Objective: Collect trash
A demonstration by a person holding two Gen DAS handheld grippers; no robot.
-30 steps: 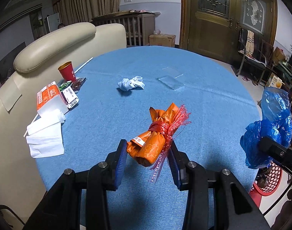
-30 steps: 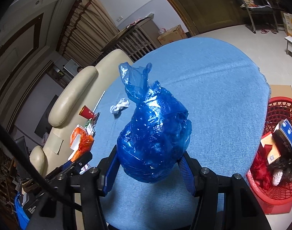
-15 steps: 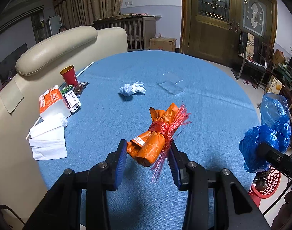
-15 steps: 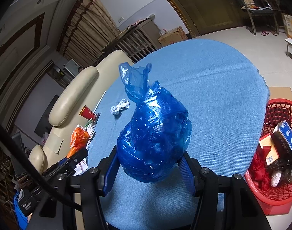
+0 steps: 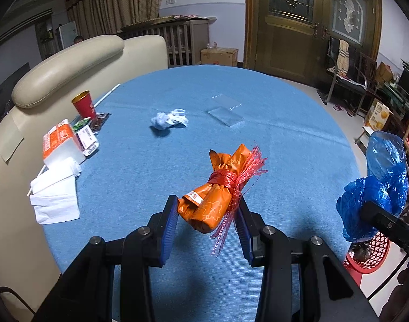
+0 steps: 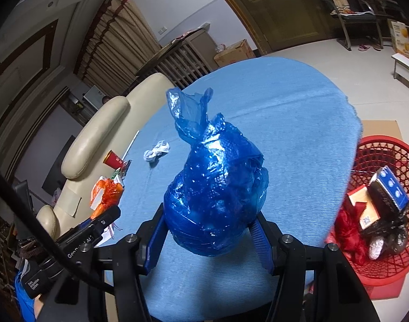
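Left gripper (image 5: 205, 216): jaws closed part-way on an orange wrapped bundle (image 5: 213, 201) tied with red ribbon (image 5: 225, 179). Both blue pads press the bundle's lower end; the rest sticks up and forward beyond the fingertips, tilted toward the right. Frayed ribbon ends hang down past the right pad. Bundle is held clear above the blue tablecloth (image 5: 285, 139).

Right gripper (image 6: 208, 229): jaws closed part-way on a crumpled blue plastic bag (image 6: 215, 196). The bag bulges wider than the gap between the pads and rises well above them, its twisted top (image 6: 189, 107) pointing up and left. Held over the near edge of the table.

Red mesh basket (image 6: 379, 150) stands on the floor beside the table, off to the right of the right gripper; it holds boxes, a dark bag and red scraps.

On the cloth, well ahead of both grippers: a crumpled white tissue (image 5: 169, 119) and a clear flat plastic piece (image 5: 225, 115). At the left table edge by the cream sofa (image 5: 70, 64): red cup (image 5: 83, 104), orange-and-white box (image 5: 60, 143), white napkins (image 5: 55, 190).
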